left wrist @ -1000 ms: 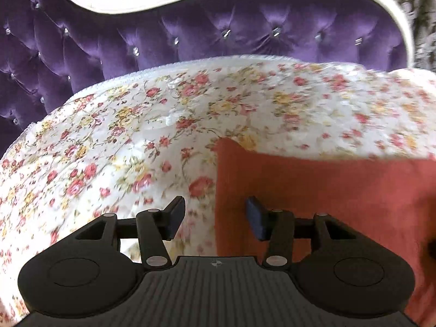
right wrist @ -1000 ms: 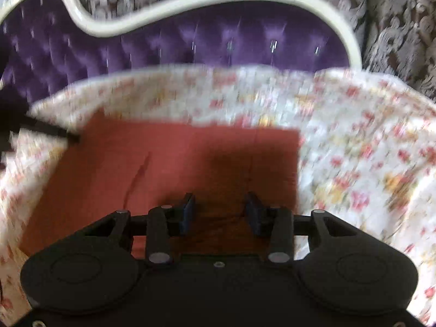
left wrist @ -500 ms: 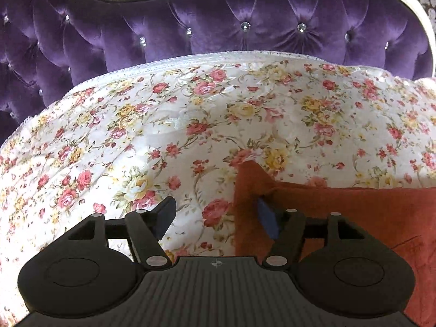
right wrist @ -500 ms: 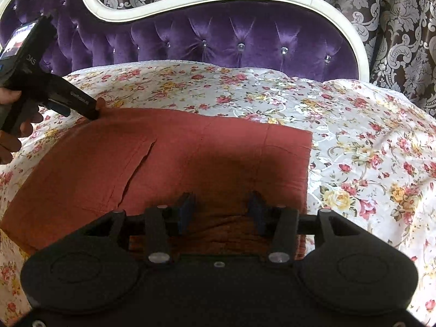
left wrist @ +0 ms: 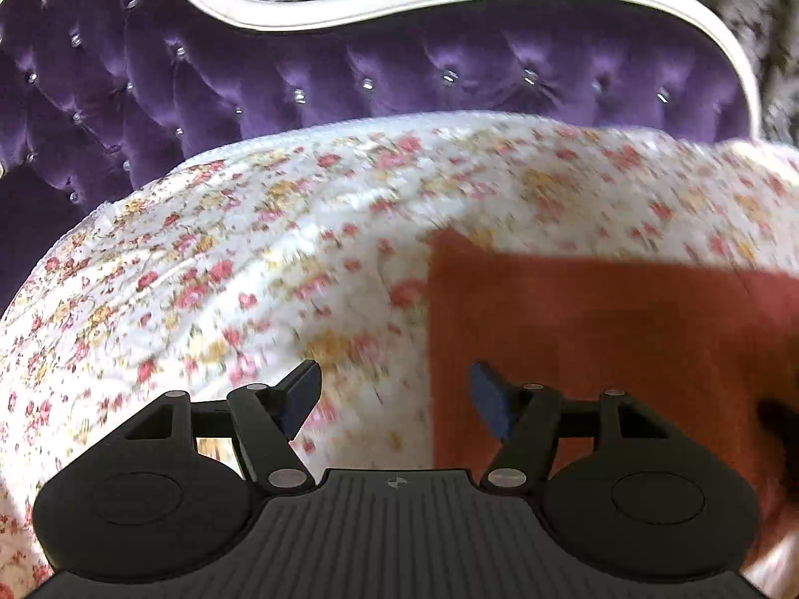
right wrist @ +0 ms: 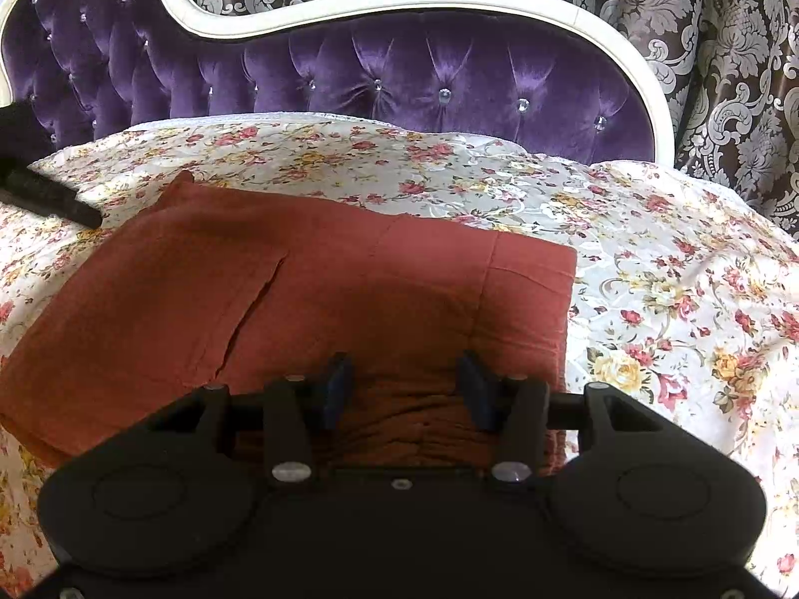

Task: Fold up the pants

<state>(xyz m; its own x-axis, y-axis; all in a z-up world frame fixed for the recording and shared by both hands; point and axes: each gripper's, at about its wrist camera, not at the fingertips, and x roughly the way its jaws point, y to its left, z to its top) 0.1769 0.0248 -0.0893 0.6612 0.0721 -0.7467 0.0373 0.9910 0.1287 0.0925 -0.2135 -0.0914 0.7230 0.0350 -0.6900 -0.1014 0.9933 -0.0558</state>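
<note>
The rust-red pants (right wrist: 309, 289) lie folded flat in a rectangle on the floral bedspread (right wrist: 649, 259). In the left wrist view they (left wrist: 599, 339) fill the lower right. My left gripper (left wrist: 394, 394) is open and empty, hovering over the pants' left edge, one finger over the bedspread (left wrist: 224, 274) and one over the cloth. My right gripper (right wrist: 404, 384) is open and empty just above the pants' near edge, where the fabric is bunched. The left gripper's body (right wrist: 45, 194) shows at the far left of the right wrist view, off the pants' far left corner.
A purple tufted headboard (right wrist: 399, 75) with a white frame stands behind the bed. A patterned damask curtain (right wrist: 724, 50) hangs behind it on the right.
My left gripper has lifted away from the pants' far left corner and opened wider; its view is blurred by motion. My right gripper has stayed over the near edge.
</note>
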